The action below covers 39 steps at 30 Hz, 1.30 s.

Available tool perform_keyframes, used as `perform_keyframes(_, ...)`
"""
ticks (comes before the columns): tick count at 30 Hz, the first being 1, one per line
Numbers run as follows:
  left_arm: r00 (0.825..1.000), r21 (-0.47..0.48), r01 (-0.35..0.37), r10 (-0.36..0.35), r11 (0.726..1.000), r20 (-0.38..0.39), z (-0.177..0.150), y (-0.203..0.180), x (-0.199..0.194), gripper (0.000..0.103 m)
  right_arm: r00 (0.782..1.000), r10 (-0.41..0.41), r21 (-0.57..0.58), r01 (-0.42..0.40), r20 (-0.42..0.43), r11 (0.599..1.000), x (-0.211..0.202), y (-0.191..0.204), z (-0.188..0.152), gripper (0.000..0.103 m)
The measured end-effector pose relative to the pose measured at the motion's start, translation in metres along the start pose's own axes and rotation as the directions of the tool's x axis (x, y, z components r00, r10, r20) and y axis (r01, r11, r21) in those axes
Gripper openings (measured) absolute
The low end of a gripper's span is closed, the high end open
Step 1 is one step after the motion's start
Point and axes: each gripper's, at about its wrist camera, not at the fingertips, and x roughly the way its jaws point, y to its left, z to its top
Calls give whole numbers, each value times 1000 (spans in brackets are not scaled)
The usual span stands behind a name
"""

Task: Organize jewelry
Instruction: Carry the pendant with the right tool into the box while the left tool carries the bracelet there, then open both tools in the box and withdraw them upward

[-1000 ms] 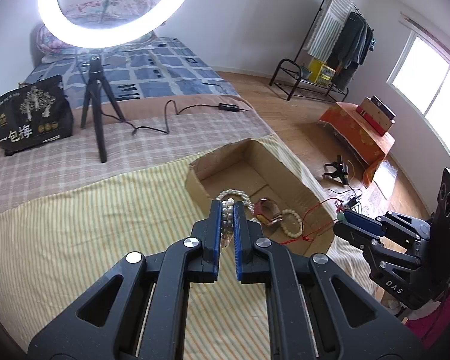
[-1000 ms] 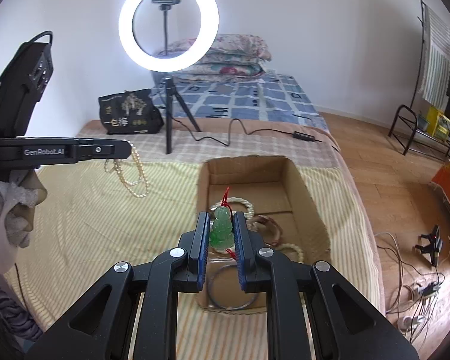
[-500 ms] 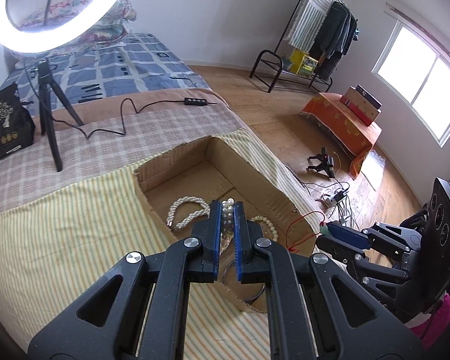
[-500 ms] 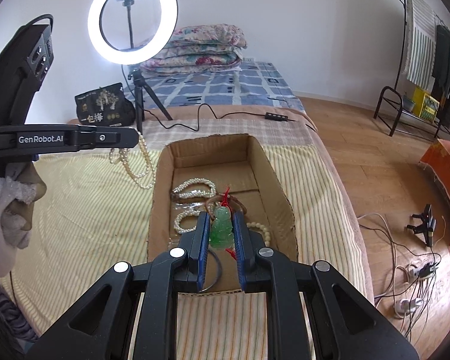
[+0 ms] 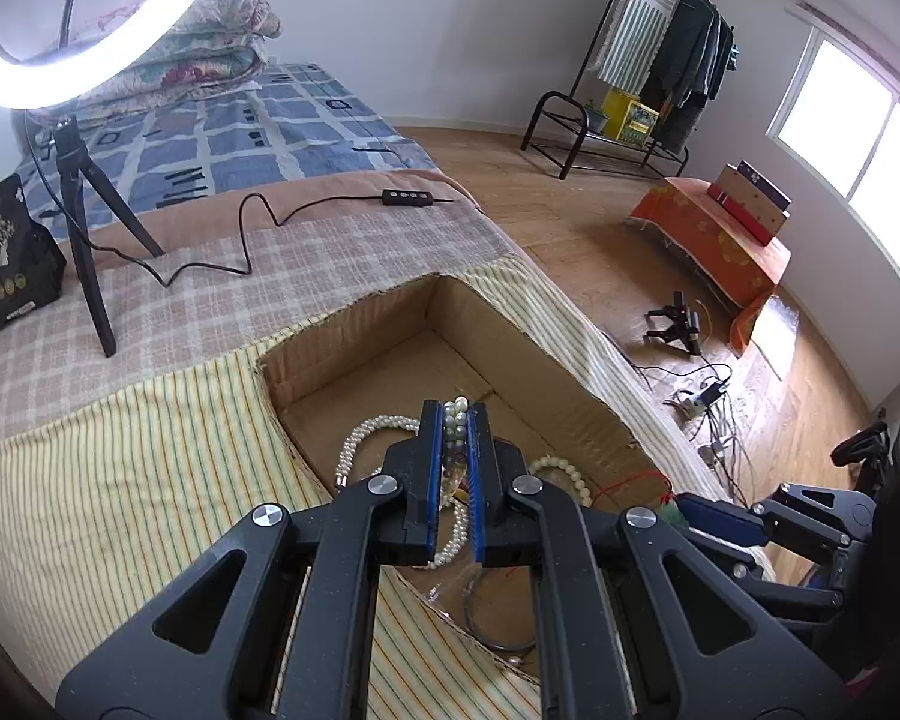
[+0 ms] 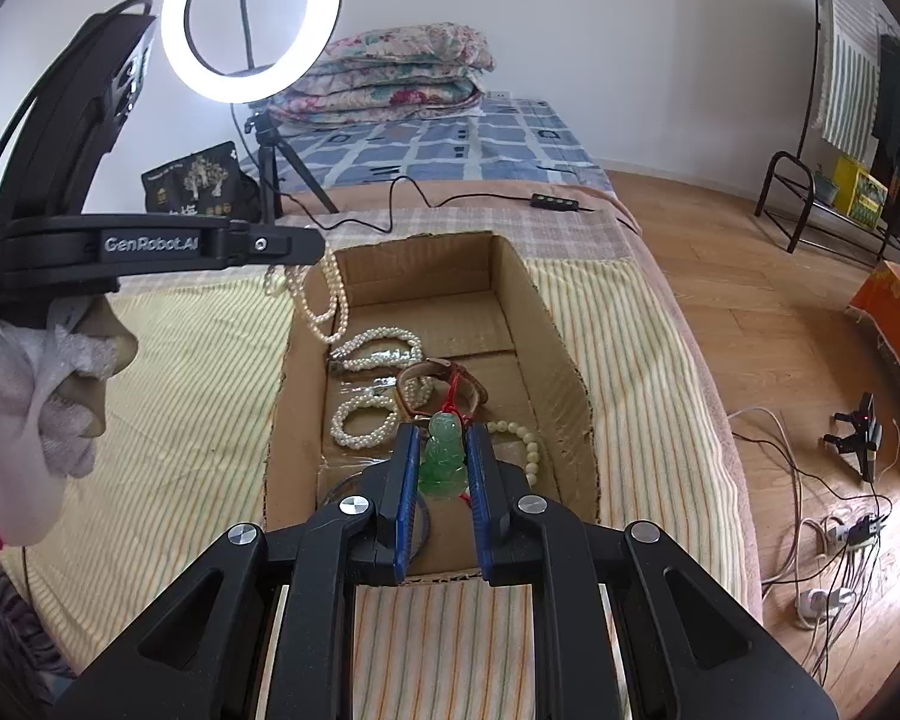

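Above the box (image 6: 546, 324), pendant (image 6: 445, 461) upright.

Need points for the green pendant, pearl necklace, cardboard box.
green pendant (image 6: 445, 461), right wrist view, carved body.
pearl necklace (image 5: 455, 420), left wrist view, beads between the pads.
cardboard box (image 6: 417, 267), right wrist view, far wall.

both grippers moved in over the cardboard box (image 6: 561, 360) since 1 second back. left gripper (image 5: 456, 420) with its pearl strand (image 5: 455, 414) was beside the box over the striped cover, now hangs over the box's left wall. right gripper (image 6: 444, 450) with jade pendant (image 6: 445, 457) looks lower.
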Motion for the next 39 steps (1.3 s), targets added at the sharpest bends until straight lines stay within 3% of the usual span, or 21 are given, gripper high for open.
perform_keyframes(14, 998, 25, -39, 38, 999, 47, 7, 1, -6, 6, 1000, 7, -14, -7, -23, 1000, 9, 7, -1, 14)
perform_keyframes(18, 998, 24, -44, 43, 999, 49, 8, 2, -7, 6, 1000, -1, -16, 1, -14, 1000, 7, 8, -1, 33)
perform_keyframes(39, 993, 32, -67, 64, 997, 96, 6, 7, -46, 6, 1000, -22, -11, 22, 14, 1000, -4, 16, 4, 33)
